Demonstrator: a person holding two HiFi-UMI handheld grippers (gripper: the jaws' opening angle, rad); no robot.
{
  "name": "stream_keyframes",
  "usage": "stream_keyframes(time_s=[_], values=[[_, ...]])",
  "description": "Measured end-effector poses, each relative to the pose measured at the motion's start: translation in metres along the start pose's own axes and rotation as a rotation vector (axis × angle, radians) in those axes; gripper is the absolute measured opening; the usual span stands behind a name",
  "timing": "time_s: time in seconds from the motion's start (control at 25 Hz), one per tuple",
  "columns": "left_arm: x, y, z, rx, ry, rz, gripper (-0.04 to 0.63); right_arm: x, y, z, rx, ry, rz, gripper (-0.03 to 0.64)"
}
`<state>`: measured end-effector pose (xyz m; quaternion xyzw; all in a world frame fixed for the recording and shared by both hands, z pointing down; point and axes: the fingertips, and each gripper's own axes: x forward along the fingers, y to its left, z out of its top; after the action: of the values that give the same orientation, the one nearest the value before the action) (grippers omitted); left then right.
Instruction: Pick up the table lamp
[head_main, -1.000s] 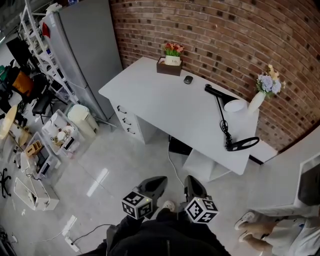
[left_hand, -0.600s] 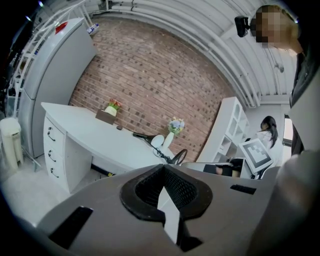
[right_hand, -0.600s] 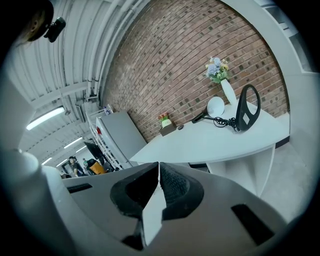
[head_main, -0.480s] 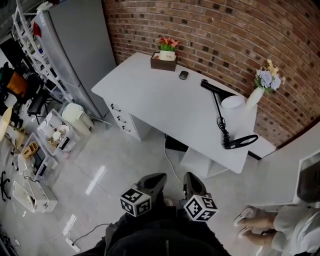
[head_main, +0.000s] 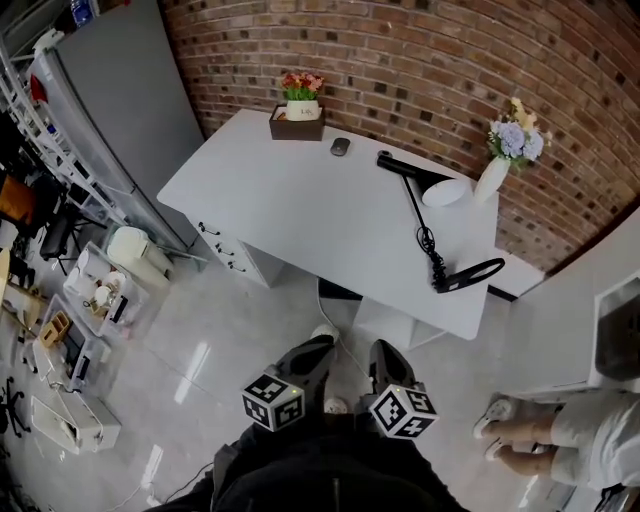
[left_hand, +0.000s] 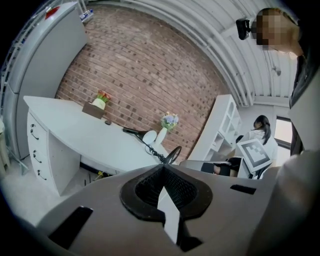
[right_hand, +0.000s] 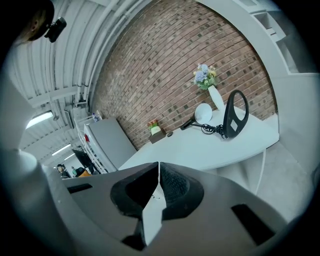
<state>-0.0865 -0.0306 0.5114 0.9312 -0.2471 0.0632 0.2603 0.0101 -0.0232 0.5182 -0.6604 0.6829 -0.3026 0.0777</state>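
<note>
The black table lamp (head_main: 425, 235) lies on the white desk (head_main: 300, 205), its bar head toward the brick wall and its ring base (head_main: 477, 271) near the desk's right corner. The left gripper view shows the lamp (left_hand: 150, 145) far ahead, and it appears at upper right in the right gripper view (right_hand: 234, 114). My left gripper (head_main: 321, 346) and right gripper (head_main: 381, 351) hang side by side over the floor, well short of the desk. Both are shut and empty, as their own views confirm for the left gripper (left_hand: 162, 168) and the right gripper (right_hand: 158, 166).
On the desk stand a flower box (head_main: 298, 112), a mouse (head_main: 340, 146), a white dish (head_main: 445, 192) and a white vase with flowers (head_main: 492, 175). A grey cabinet (head_main: 110, 110) and cluttered shelves (head_main: 60, 300) stand left. A seated person (head_main: 560, 440) is at right.
The desk and lamp have slid left and slightly up in the head view as I stepped closer. Both grippers stayed shut and moved along together.
</note>
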Motion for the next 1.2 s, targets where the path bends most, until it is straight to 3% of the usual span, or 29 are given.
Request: stream_keyframes(time_s=[1.2], values=[[0.162,0.104,0.138,0.035,0.07,-0.204,0.008,0.168,-0.047,0.116,0.055,-0.124,-0.184,0.014]])
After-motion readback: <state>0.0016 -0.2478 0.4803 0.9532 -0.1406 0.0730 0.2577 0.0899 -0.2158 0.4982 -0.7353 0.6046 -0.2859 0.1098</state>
